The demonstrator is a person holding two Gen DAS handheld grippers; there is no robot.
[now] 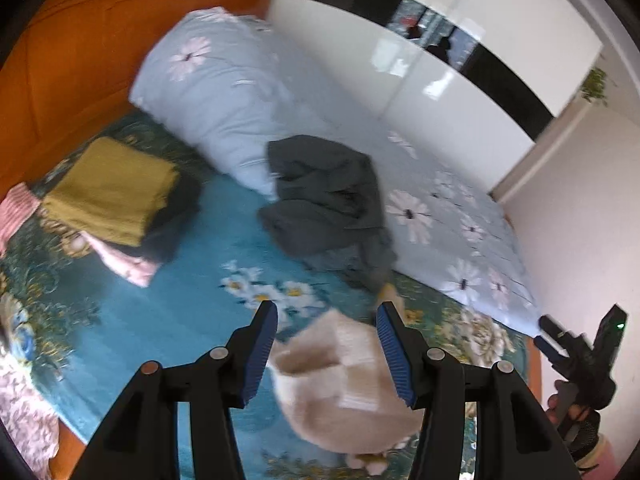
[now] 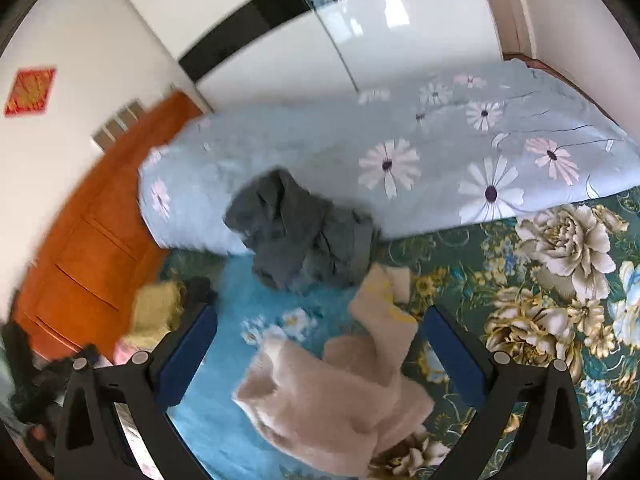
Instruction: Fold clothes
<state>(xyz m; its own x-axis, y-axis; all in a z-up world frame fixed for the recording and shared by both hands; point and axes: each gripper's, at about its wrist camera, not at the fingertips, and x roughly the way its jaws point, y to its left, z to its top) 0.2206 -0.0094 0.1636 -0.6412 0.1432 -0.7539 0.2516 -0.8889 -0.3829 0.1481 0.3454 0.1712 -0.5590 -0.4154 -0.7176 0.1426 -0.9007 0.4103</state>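
Clothes to fold: a crumpled beige fleece garment (image 1: 344, 392) lies loose on the bed, below and between both pairs of fingers; blur makes its exact shape hard to read.
Far left: an orange wooden headboard (image 1: 80, 40) rises behind the bed.
Folded stack: a mustard-yellow folded knit (image 1: 112, 188) sits on top of a black folded item and a pink one, near the headboard.
Bed surface: a teal floral bedspread (image 1: 168, 312) with white daisies and large cream peonies lies under everything.
Left gripper: the black left gripper (image 1: 326, 354) with blue ribbed pads has its fingers parted, nothing pressed between them; the beige garment shows through the gap, seemingly lying below.
Centre: a heap of dark grey-green crumpled clothing (image 1: 328, 196) rests against the bedding roll, just beyond the beige garment.
Bedding roll: a pale blue folded duvet (image 1: 224, 92) printed with white and pink daisies runs along the wall side.
Right gripper: the black right gripper (image 2: 318, 352) with blue pads stands wide apart and holds nothing; the beige garment lies under it. In the left wrist view it appears at the right edge, held by a hand (image 1: 568, 408).
Background: a glossy white wardrobe (image 1: 460, 92) with a black band.
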